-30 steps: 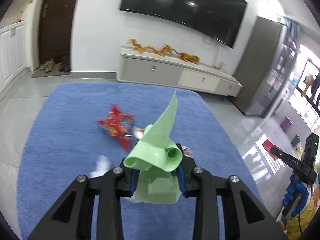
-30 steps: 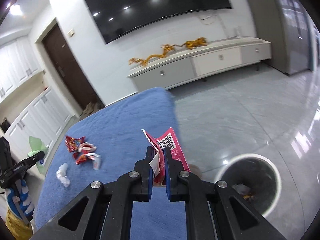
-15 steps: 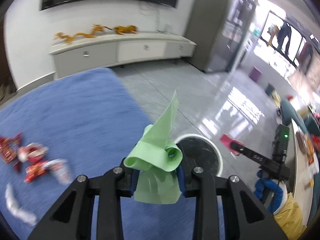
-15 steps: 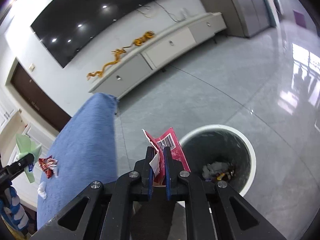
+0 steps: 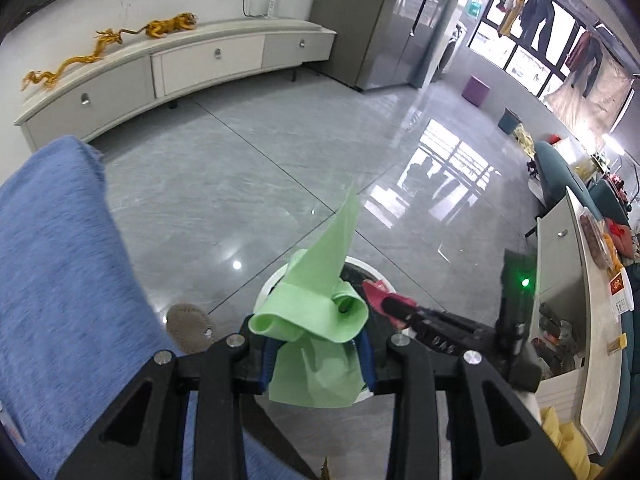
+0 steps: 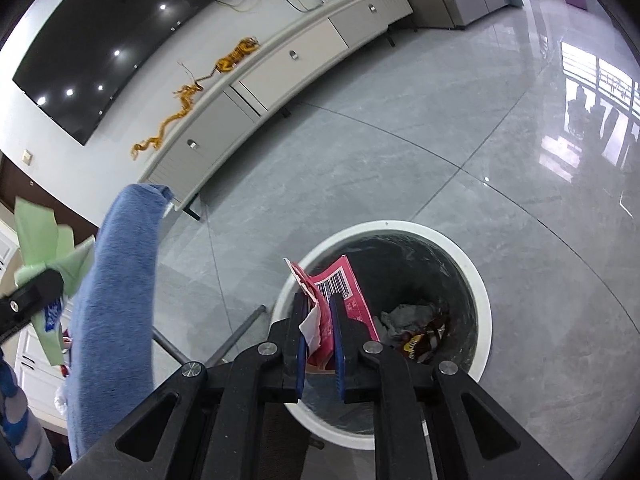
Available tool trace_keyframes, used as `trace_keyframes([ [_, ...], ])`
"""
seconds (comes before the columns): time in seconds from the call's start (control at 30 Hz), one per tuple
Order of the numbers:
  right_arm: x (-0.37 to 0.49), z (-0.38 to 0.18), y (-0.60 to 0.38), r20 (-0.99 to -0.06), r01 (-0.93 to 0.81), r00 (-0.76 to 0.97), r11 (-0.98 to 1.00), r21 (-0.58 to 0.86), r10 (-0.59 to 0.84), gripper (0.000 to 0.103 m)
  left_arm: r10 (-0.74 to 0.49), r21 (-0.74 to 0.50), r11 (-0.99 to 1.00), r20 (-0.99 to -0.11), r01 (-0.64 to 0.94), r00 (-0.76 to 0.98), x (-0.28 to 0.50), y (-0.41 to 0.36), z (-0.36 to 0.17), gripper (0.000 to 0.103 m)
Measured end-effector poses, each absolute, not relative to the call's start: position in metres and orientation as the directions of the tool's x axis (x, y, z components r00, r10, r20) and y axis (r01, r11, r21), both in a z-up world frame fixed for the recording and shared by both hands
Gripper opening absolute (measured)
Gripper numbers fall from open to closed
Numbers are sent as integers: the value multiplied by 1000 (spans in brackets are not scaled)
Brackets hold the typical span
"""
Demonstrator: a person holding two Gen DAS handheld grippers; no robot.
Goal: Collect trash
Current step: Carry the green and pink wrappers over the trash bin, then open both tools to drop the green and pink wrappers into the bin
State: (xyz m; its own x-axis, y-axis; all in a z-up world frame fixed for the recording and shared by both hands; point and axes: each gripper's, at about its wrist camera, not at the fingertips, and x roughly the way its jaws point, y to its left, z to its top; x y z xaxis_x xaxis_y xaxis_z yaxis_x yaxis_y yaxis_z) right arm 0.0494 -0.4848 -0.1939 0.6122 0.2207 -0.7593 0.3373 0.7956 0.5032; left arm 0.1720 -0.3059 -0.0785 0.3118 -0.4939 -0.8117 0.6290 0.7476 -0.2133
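My left gripper (image 5: 318, 344) grips a crumpled light-green wrapper (image 5: 320, 280) just above the near rim of a white round bin (image 5: 272, 284); its jaws are opening, the wrapper still between the pads. My right gripper (image 6: 319, 308) hangs over the bin's (image 6: 476, 280) near left rim with a torn pink barcode wrapper (image 6: 340, 284) between its pads; these jaws are opening too. Crumpled trash (image 6: 416, 328) lies at the bin's bottom. In the right wrist view the green wrapper (image 6: 36, 232) shows at the far left.
A table under a blue cloth (image 5: 52, 260) stands left of the bin, its metal legs (image 6: 240, 328) close to the rim. Glossy grey tile floor (image 6: 440, 140) spreads beyond. A long white TV cabinet (image 5: 200, 60) lines the far wall. A counter (image 5: 580, 320) stands right.
Both grippers swung from over the blue table to the bin and dropped lower. The bin now sits right under them. Both wrappers stay between the pads; the right jaws look slightly wider.
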Motion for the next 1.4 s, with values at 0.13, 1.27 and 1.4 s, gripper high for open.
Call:
trace_keyframes([
  [0.13,53,-208,-489,-778,356,588,793,495,222,12,-502,-243,744,-819,622,279,185,-318,-90,34],
  [1.27,10,-117,-430,-769,331,638,890,314,34,58,-474,-206,856,-680,474,560,114,-201,-34,62],
  [1.4,6,-93,-409,-750,301,662,909,289,19,60,-429,-173,888,-646,426,631,98,-168,-21,73],
])
